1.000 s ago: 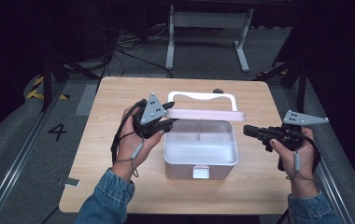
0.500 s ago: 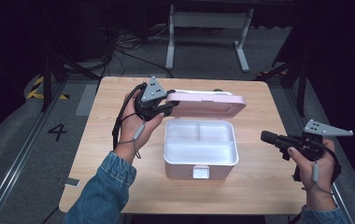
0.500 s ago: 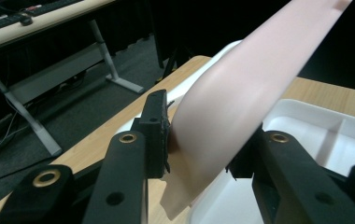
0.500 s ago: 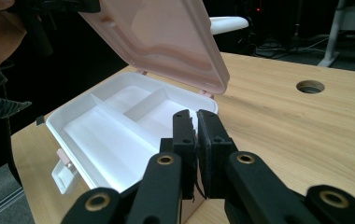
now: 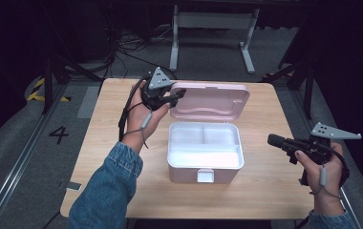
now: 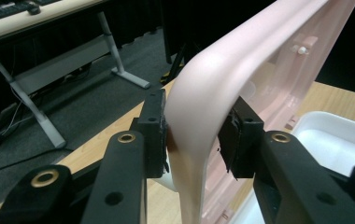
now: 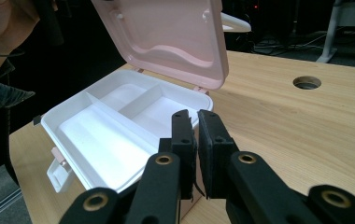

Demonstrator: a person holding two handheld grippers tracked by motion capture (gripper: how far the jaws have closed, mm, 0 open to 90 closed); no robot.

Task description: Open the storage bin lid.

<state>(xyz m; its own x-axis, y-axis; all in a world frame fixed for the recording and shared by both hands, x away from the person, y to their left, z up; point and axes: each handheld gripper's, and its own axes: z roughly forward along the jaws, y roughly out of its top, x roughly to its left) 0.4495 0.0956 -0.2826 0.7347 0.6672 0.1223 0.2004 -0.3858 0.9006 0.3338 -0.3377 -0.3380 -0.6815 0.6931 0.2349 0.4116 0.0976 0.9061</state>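
A white box [image 5: 206,162] [image 7: 96,140] with inner dividers stands open in the middle of the table. Its pink lid [image 5: 210,101] [image 6: 203,98] [image 7: 166,32] is swung up and back past upright. My left gripper [image 5: 177,95] [image 6: 192,133] is shut on the lid's left corner edge, one jaw on each face. My right gripper [image 5: 274,140] [image 7: 196,140] hovers to the right of the box, shut with nothing between its jaws, pointing toward the box. The box's front latch [image 5: 205,175] hangs down at the near side.
The wooden table [image 5: 275,191] has a round cable hole [image 7: 306,82] at its far side. Behind the table stands a white metal frame [image 5: 213,28] among cables on the floor. A rail runs along the floor at left, beside a painted number [image 5: 58,134].
My left gripper has swung the pink lid further up and back, opening the box fully. My right gripper has drifted right and toward the near edge, away from the box.
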